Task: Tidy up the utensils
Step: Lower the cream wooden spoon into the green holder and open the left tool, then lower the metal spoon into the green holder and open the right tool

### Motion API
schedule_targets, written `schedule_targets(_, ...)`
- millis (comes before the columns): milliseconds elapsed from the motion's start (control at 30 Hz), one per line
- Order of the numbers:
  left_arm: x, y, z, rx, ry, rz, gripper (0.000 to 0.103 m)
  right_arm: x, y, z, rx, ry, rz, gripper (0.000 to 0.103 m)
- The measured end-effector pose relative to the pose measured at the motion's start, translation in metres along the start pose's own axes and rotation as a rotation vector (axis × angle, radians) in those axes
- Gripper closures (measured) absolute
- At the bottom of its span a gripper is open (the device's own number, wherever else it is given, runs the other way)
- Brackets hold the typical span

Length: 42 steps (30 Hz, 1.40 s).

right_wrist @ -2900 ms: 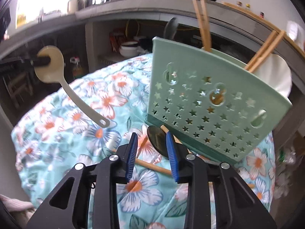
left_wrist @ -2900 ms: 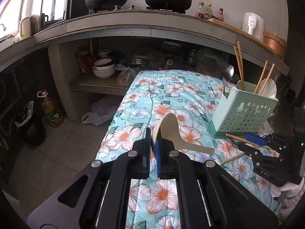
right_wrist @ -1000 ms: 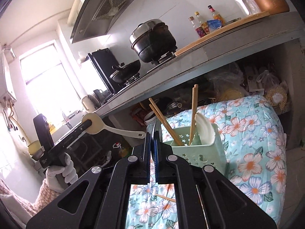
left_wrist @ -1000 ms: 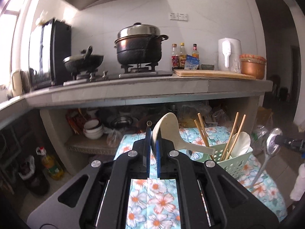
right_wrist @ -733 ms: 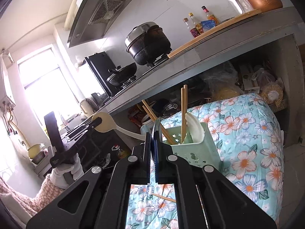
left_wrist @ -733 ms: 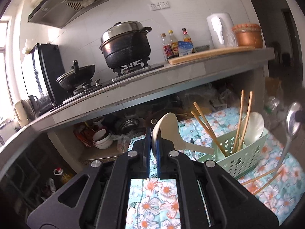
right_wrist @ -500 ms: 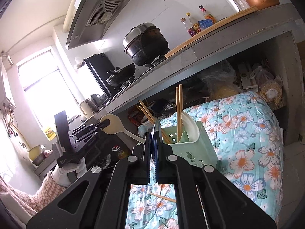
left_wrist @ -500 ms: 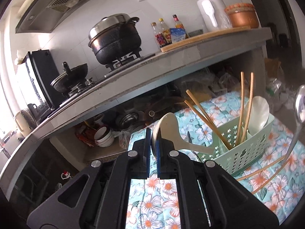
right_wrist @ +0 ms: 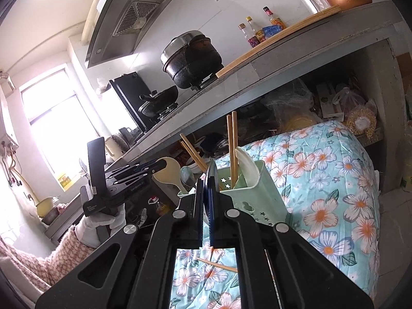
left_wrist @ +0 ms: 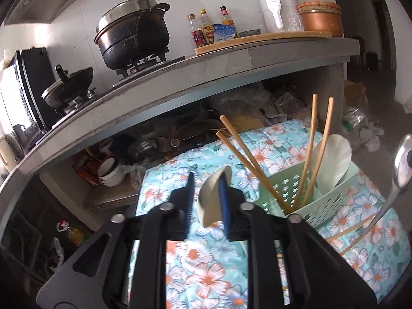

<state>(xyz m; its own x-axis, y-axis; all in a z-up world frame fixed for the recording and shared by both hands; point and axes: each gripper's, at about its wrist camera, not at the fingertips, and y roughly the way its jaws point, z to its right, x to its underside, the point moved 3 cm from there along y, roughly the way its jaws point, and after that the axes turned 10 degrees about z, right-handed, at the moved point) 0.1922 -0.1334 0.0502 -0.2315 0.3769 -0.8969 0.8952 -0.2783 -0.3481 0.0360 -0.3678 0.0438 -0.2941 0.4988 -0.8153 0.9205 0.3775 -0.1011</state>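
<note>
Left gripper (left_wrist: 206, 200): jaws are parted in the left wrist view. A cream rice paddle (left_wrist: 211, 203) lies against the right blue pad; a gap is seen at the left pad, so no clamped hold is shown. In the right wrist view the paddle's handle is seen sloping down into the near end of the green basket (right_wrist: 260, 200).

Right gripper (right_wrist: 206, 206): jaws are drawn nearly together on a thin dark edge, read as the metal spoon (left_wrist: 400, 170). The spoon's polished bowl and slim stem are shown only in the left wrist view, at the right edge, raised beside the basket.

Basket: pale green plastic, rectangular, pierced with stars and round holes, set on the desk. Two pairs of wooden chopsticks (left_wrist: 314, 149) and a white ladle (left_wrist: 332, 159) are held in it, leaning.

Desk covering: a quilted turquoise cloth (right_wrist: 332, 188) printed with white and orange flowers. Loose chopsticks (right_wrist: 216, 264) are laid on it before the basket.

Surroundings: a grey concrete counter (left_wrist: 231, 69) is seen behind, bearing a black stockpot (left_wrist: 134, 41), a wok (left_wrist: 68, 87), sauce bottles (left_wrist: 206, 29), a white kettle (left_wrist: 278, 7) and a copper pot (left_wrist: 320, 18). Bowls and bags are crowded beneath it. The range hood (right_wrist: 128, 13) and window (right_wrist: 56, 126) are recorded only in the right wrist view, as is the person's white glove (right_wrist: 100, 221).
</note>
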Motion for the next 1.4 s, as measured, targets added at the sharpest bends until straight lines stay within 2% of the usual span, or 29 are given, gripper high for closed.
schedule_targets(67,0.001,-0.001,-0.001,0.015,-0.025,0.005,0.076,0.0,0.0,-0.001,0.001,-0.001,0.001,0.1)
schedule_targets(167,0.0,-0.006,-0.006,0.053,-0.083,0.033,0.062,-0.001,0.0,0.0,0.001,-0.002,0.004,0.1)
schedule_targets(300,-0.002,-0.012,-0.015,0.074,-0.157,0.075,0.053,-0.002,0.001,-0.001,0.002,0.002,0.005,0.1)
schedule_targets(467,0.002,-0.017,-0.03,0.09,-0.258,0.091,0.05,-0.009,-0.001,-0.006,-0.01,-0.008,0.021,0.1)
schedule_targets(600,0.018,-0.023,-0.037,0.103,-0.328,0.082,0.045,-0.026,-0.004,-0.015,-0.039,-0.026,0.052,0.1)
schedule_targets(867,0.075,-0.028,-0.032,0.133,-0.409,-0.004,0.043,-0.065,0.005,-0.038,-0.158,-0.034,0.092,0.1)
schedule_targets(1067,0.101,-0.032,-0.031,0.125,-0.411,-0.028,0.043,-0.086,0.019,-0.06,-0.216,-0.077,0.119,0.1)
schedule_targets(1233,0.11,-0.033,-0.037,0.126,-0.426,-0.027,0.043,-0.091,0.039,-0.067,-0.227,-0.118,0.12,0.1)
schedule_targets(1400,0.117,-0.032,-0.041,0.127,-0.438,-0.03,0.043,-0.076,0.069,-0.054,-0.177,-0.157,0.083,0.1)
